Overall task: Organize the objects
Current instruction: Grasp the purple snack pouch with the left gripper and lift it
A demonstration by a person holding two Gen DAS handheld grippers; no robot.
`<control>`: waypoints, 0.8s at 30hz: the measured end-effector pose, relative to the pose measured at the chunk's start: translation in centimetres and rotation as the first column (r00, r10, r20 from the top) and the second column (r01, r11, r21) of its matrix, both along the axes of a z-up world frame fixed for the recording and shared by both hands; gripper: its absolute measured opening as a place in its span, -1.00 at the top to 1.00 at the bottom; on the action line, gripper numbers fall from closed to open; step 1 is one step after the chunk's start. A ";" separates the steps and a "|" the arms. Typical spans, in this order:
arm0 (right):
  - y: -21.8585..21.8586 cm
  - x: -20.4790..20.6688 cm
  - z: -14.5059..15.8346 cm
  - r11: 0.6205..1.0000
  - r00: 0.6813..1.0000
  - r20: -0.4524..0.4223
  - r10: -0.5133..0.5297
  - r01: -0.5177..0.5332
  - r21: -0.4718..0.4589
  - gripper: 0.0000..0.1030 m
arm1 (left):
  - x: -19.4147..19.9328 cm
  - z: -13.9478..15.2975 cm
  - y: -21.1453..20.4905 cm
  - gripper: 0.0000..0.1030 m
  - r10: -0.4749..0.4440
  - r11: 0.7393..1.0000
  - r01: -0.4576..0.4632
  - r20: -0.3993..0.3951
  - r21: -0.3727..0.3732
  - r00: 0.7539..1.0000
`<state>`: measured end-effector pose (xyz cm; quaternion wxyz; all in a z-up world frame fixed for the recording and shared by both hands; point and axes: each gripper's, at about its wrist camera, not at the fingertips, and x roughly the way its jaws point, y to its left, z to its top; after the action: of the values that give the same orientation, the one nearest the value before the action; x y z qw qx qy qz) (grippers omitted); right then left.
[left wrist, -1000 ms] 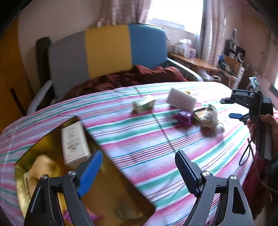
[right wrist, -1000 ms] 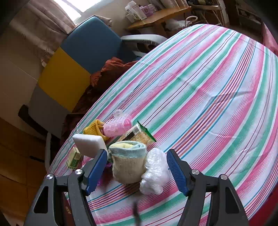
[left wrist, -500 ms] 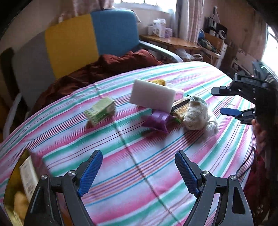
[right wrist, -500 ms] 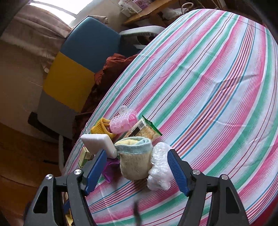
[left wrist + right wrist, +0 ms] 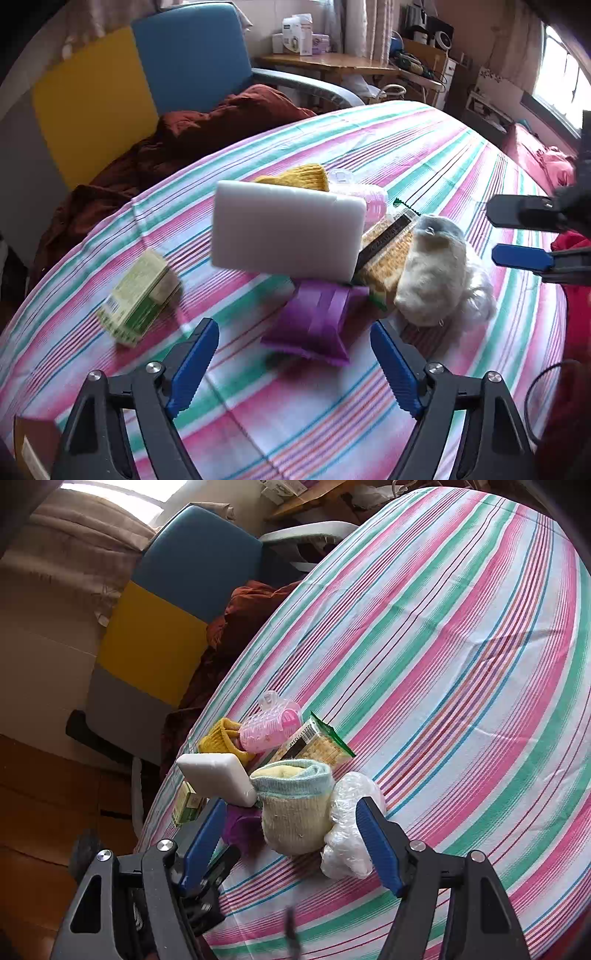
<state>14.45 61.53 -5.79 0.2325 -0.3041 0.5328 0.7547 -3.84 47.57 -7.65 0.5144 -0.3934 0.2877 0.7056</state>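
A small pile lies on the striped tablecloth (image 5: pixel 424 155): a white foam block (image 5: pixel 284 229), a purple packet (image 5: pixel 317 321), a cracker packet (image 5: pixel 388 251), a cream sock (image 5: pixel 432 273), a clear plastic bag (image 5: pixel 478 299) and a yellow knit piece (image 5: pixel 295 177). A green box (image 5: pixel 136 295) lies apart on the left. My left gripper (image 5: pixel 293 365) hovers just short of the purple packet, its jaws closing with nothing touched. My right gripper (image 5: pixel 291 845) is open, framing the sock (image 5: pixel 295 812) and bag (image 5: pixel 347 834) without pressing them. A pink hair roller (image 5: pixel 269 727) lies behind.
A corner of the gold tray (image 5: pixel 33 443) shows at the lower left. Past the table's far edge stands a blue, yellow and grey chair (image 5: pixel 147 81) with a dark red blanket (image 5: pixel 207 133). A cluttered wooden desk (image 5: pixel 332 62) stands behind it. The right gripper (image 5: pixel 517 236) enters from the right.
My left gripper swung away from the gold tray over to the pile and dropped lower, so the tray slid almost out of view. The right gripper stayed over the sock.
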 end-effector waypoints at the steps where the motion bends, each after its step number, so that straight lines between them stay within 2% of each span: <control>1: 0.0 0.0 0.0 1.000 1.000 0.001 0.002 -0.002 -0.001 -0.43 | -0.1 -0.3 0.5 -0.58 -0.006 1.000 0.006 0.006 -0.005 1.000; 4: 0.0 -0.1 0.0 1.000 1.000 0.002 0.005 -0.005 0.000 -0.43 | -0.5 -1.2 1.9 -0.49 -0.021 0.999 0.021 0.014 -0.024 1.000; 5: 0.0 -0.1 0.0 1.000 1.000 0.005 0.003 -0.003 0.001 -0.43 | -0.7 -1.5 2.2 -0.36 -0.024 0.999 0.024 0.023 -0.032 0.999; 6: 0.0 -0.1 -0.1 1.000 1.000 0.008 0.001 -0.001 0.002 -0.43 | -0.8 -1.8 2.5 -0.10 -0.025 0.999 0.026 0.032 -0.039 0.999; 7: 0.0 -0.1 -0.1 1.000 1.000 0.012 -0.003 0.003 0.002 -0.44 | -0.8 -2.1 2.8 0.08 -0.025 0.998 0.027 0.043 -0.049 0.999; 8: 0.0 0.0 -0.2 1.000 1.000 0.014 -0.006 0.006 0.002 -0.44 | -0.8 -2.4 2.8 0.16 -0.023 0.998 0.026 0.053 -0.055 0.998; 14: 0.3 0.0 -0.5 1.000 0.999 0.037 -0.023 0.023 0.005 -0.43 | -0.1 -2.4 0.3 0.21 0.036 0.999 -0.034 0.081 -0.017 0.996; 24: 0.6 -0.1 -1.3 0.999 0.996 0.086 -0.031 0.032 -0.006 -0.43 | 4.0 -2.3 -5.5 0.21 0.128 0.991 -0.130 0.109 0.012 0.986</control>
<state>14.32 62.09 -7.09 0.2659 -0.3287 0.5296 0.7354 0.19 42.10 -9.96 0.4863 -0.4438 0.2265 0.7178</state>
